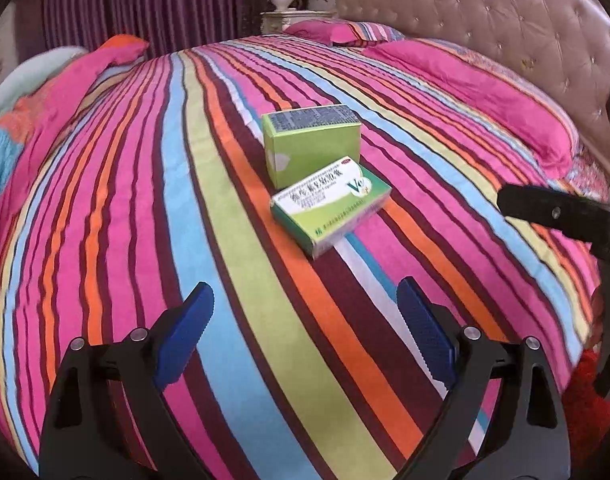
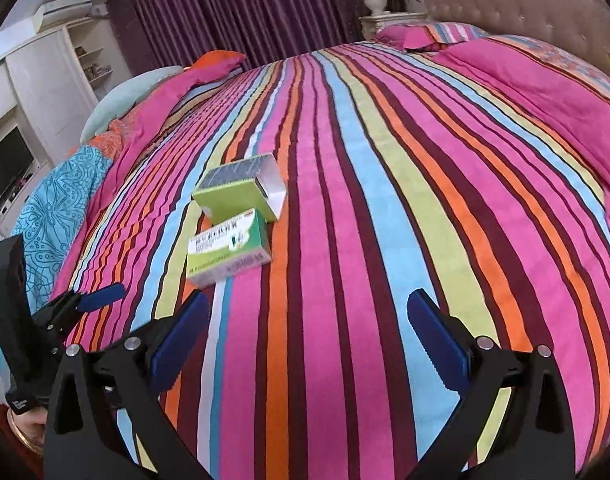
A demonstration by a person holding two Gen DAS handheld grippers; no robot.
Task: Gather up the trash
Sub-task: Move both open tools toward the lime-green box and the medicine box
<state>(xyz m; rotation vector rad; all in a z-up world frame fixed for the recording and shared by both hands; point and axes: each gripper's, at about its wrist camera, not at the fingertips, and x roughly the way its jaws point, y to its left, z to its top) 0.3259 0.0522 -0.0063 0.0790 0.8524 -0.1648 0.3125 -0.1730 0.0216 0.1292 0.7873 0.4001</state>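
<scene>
striped bedspread (image 1: 233,184), pink pillow (image 1: 337,32), tufted headboard (image 1: 485,12), purple curtain (image 2: 233,4)

Each gripper, left gripper (image 1: 305,316) and right gripper (image 2: 307,320), is built from black triangular arms joined by round silver screws. Blue ribbed pads (image 1: 187,334) with toothed edges are fitted on the fingers.

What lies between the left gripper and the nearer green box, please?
Only bare striped bedspread lies between the open left gripper and the nearer green box, as the left wrist view shows; nothing blocks the way.
</scene>
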